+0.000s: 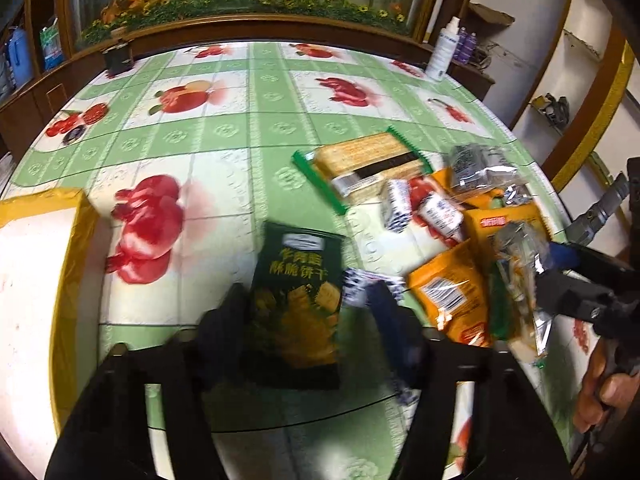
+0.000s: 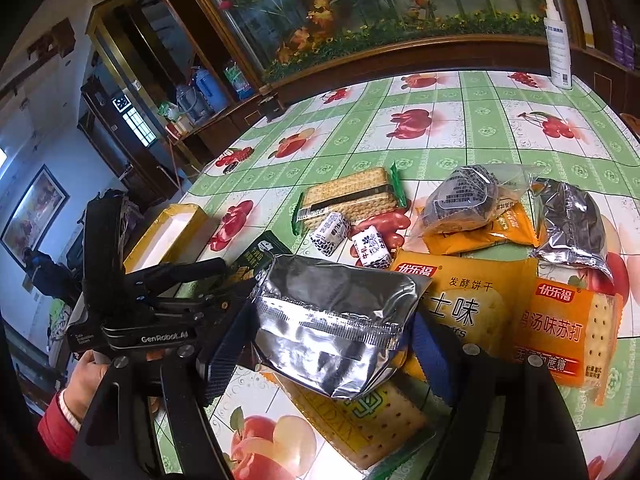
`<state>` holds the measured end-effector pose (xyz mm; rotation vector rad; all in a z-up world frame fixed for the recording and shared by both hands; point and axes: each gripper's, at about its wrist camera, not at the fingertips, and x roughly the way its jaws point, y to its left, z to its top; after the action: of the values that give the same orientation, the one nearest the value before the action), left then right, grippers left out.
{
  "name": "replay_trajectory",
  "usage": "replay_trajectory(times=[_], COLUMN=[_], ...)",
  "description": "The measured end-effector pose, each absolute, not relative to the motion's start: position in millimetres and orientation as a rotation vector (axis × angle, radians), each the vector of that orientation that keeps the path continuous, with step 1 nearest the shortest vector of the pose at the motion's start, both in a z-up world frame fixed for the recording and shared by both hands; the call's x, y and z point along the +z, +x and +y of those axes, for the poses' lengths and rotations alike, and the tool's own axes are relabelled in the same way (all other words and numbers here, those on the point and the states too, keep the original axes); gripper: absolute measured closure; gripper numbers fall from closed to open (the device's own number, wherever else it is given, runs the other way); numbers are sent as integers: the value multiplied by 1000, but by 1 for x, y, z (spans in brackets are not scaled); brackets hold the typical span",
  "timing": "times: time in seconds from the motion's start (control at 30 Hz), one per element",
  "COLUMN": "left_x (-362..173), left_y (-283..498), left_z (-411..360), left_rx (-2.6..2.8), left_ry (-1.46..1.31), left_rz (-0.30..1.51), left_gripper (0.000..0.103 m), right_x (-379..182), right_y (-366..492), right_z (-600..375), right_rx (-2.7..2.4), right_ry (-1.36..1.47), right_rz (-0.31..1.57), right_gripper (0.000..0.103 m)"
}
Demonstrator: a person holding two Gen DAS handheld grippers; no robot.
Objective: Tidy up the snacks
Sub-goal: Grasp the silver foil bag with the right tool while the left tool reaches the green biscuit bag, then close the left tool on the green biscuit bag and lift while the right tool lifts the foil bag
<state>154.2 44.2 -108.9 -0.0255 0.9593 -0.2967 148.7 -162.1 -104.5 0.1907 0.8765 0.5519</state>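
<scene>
A dark green biscuit packet point(image 1: 298, 304) is pinched between the jaws of the left gripper point(image 1: 308, 320), above the fruit-patterned table point(image 1: 224, 128). A silver foil packet point(image 2: 332, 328) is clamped in the jaws of the right gripper point(image 2: 320, 344). Orange cracker packs point(image 2: 568, 336) and wrapped candies point(image 2: 370, 246) are heaped nearby; a yellow-edged box point(image 1: 36, 264) is seen at left.

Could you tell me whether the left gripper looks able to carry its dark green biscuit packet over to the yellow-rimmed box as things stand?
Probably yes: the left gripper holds the dark green biscuit packet, and only bare tablecloth shows between it and the yellow-rimmed box.
</scene>
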Motion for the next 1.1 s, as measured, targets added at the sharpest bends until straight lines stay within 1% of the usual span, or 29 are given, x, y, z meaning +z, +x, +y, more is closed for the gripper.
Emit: replay_trajectory(times=[0.03, 0.1, 0.4, 0.43, 0.47, 0.5, 0.53, 0.63, 0.77, 0.8, 0.83, 0.87, 0.9, 0.93, 0.97, 1.0, 1.1], left_x=[-109, -107, -107, -107, -104, -102, -100, -92, -96, -98, -101, -104, -105, -105, -103, -101, -107], left_y=[155, 154, 149, 147, 144, 141, 138, 126, 120, 122, 125, 129, 131, 132, 133, 132, 143], left_z=[40, 34, 31, 29, 27, 28, 30, 37, 37, 35, 34, 33, 33, 32, 30, 28, 16], left_rx=[-278, -281, -271, -258, -247, -247, -252, -242, -231, -215, -193, -168, -161, -174, -197, -199, -135], left_ry=[3, 42, 33, 48, 58, 52, 34, -5, 1, 13, 16, 14, 4, -13, -30, -35, 18], left_rz=[963, 957, 955, 947, 932, 920, 922, 894, 919, 928, 945, 967, 978, 973, 951, 941, 980], left_gripper=[63, 64, 63, 66, 71, 96, 103, 103, 103, 102, 90, 81, 56, 36, 31, 29, 29], right_x=[-104, -104, -102, -102, -101, -100, -99, -93, -86, -85, -84, -84, -84, -84, -84, -84, -87], right_y=[148, 146, 142, 141, 140, 138, 137, 132, 124, 123, 122, 121, 119, 116, 115, 114, 115], right_z=[-163, -167, -177, -176, -176, -176, -177, -180, -181, -181, -180, -180, -179, -179, -179, -180, -182], right_rx=[550, 546, 542, 542, 545, 546, 545, 537, 534, 536, 537, 537, 538, 540, 539, 538, 538], right_ry=[194, 201, 221, 220, 221, 222, 220, 219, 215, 214, 214, 212, 211, 210, 209, 210, 215], right_rz=[875, 872, 864, 863, 862, 858, 854, 836, 816, 817, 816, 815, 816, 816, 816, 817, 826], right_gripper=[25, 26, 26, 26, 26, 26, 26, 26, 26, 26, 26, 26, 26, 26, 26, 26, 26])
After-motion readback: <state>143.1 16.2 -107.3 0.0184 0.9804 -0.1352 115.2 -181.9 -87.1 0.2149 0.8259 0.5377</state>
